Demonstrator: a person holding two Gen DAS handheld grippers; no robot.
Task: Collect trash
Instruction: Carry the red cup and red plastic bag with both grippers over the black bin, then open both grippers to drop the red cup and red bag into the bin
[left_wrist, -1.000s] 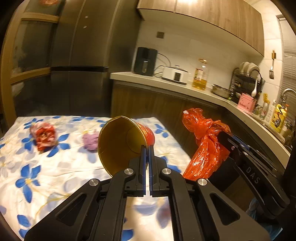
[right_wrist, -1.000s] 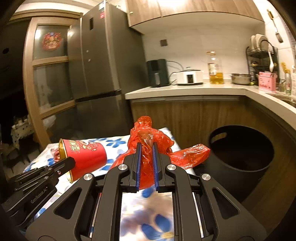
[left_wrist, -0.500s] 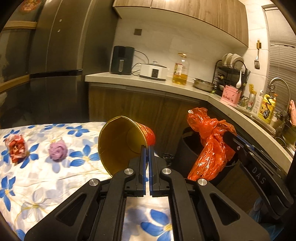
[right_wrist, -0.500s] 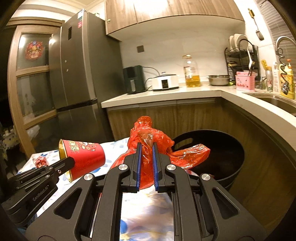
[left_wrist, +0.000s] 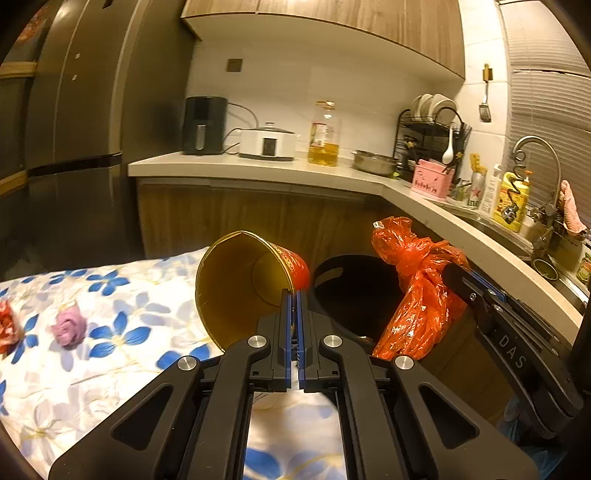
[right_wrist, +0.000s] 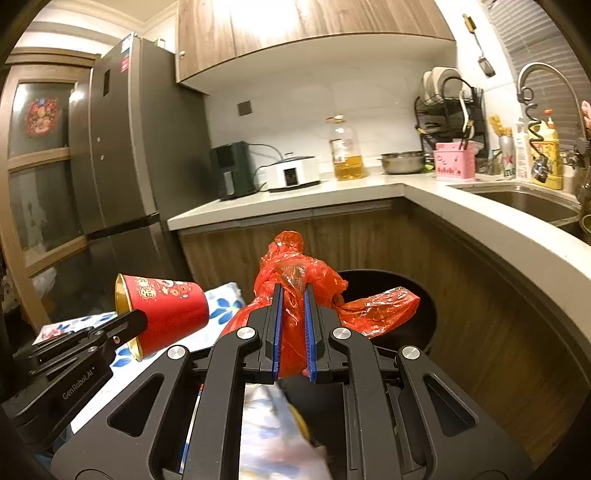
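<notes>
My left gripper (left_wrist: 293, 295) is shut on the rim of a red paper cup (left_wrist: 243, 284) with a gold inside, held tilted above the table's end. The same cup (right_wrist: 166, 314) shows at the left in the right wrist view, pinched by the left gripper (right_wrist: 138, 319). My right gripper (right_wrist: 293, 291) is shut on a crumpled red plastic bag (right_wrist: 291, 273), which hangs over a black bin (right_wrist: 424, 306). In the left wrist view the bag (left_wrist: 417, 299) hangs from the right gripper (left_wrist: 448, 271) beside the bin (left_wrist: 354, 284).
A table with a blue-flowered cloth (left_wrist: 110, 332) holds a purple crumpled wad (left_wrist: 68, 326) and a red wrapper (left_wrist: 7, 326) at its left. A wooden counter (right_wrist: 461, 214) with appliances, an oil bottle and a sink curves behind the bin. A fridge (right_wrist: 129, 147) stands left.
Both grippers have swung to the right with the cup and the bag, off the table toward the black bin. The bin now sits right behind both items.
</notes>
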